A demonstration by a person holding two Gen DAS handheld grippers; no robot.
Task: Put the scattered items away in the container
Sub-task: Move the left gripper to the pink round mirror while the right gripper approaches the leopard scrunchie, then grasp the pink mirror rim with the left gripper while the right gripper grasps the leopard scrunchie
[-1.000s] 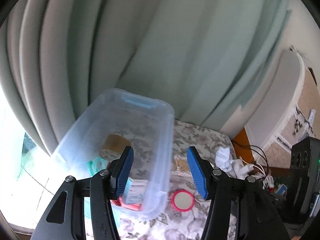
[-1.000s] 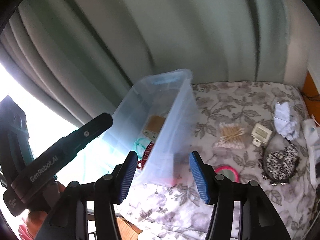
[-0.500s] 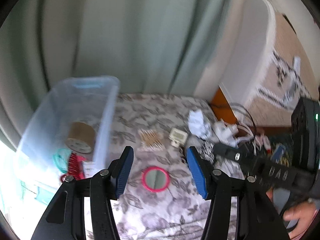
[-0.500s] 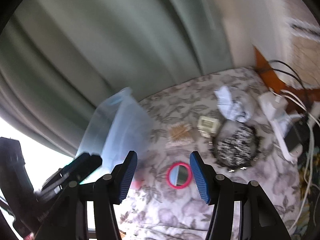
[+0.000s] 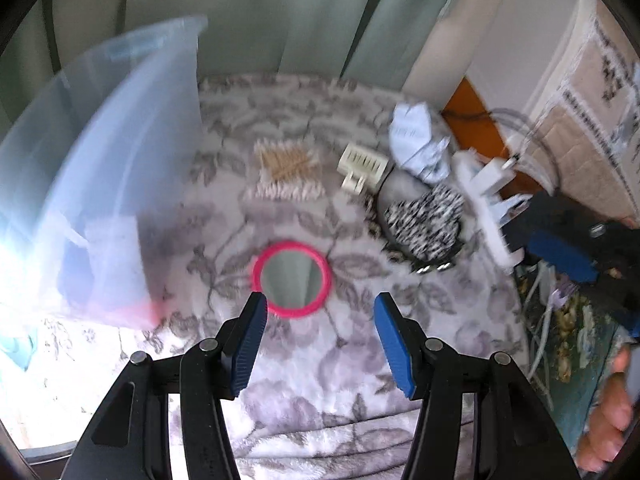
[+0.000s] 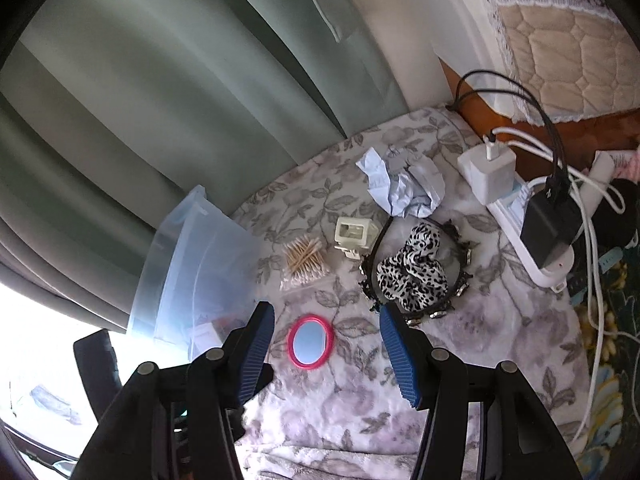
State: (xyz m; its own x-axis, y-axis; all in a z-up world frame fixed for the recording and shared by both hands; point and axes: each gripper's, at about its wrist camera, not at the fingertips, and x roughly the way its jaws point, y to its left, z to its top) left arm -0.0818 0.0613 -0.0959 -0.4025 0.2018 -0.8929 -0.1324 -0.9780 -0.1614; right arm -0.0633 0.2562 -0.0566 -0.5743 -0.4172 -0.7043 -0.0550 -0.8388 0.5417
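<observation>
A clear plastic bin [image 5: 100,184] [image 6: 192,272] stands at the left on a floral blanket. Scattered beside it are a pink-rimmed round mirror [image 5: 292,278] [image 6: 311,346], a bag of cotton swabs [image 5: 286,172] [image 6: 304,262], a cream plastic clip [image 5: 362,168] [image 6: 354,234], a leopard-print scrunchie [image 5: 426,220] [image 6: 412,270] on a black studded headband [image 6: 460,296], and crumpled pale paper [image 5: 418,140] [image 6: 400,186]. My left gripper [image 5: 320,322] is open, just short of the mirror. My right gripper [image 6: 327,340] is open above the mirror; its blue pads [image 5: 560,256] show at the right of the left wrist view.
A white power strip [image 6: 532,236] with chargers and cables lies at the blanket's right edge. Green curtains [image 6: 180,80] hang behind. A quilted bed edge [image 6: 560,40] is at upper right. A person's hand [image 5: 608,416] shows at lower right. A patterned rug [image 6: 608,380] borders the blanket.
Both grippers have swung right, away from the bin and toward the scattered items. The mirror now sits just ahead of both open grippers.
</observation>
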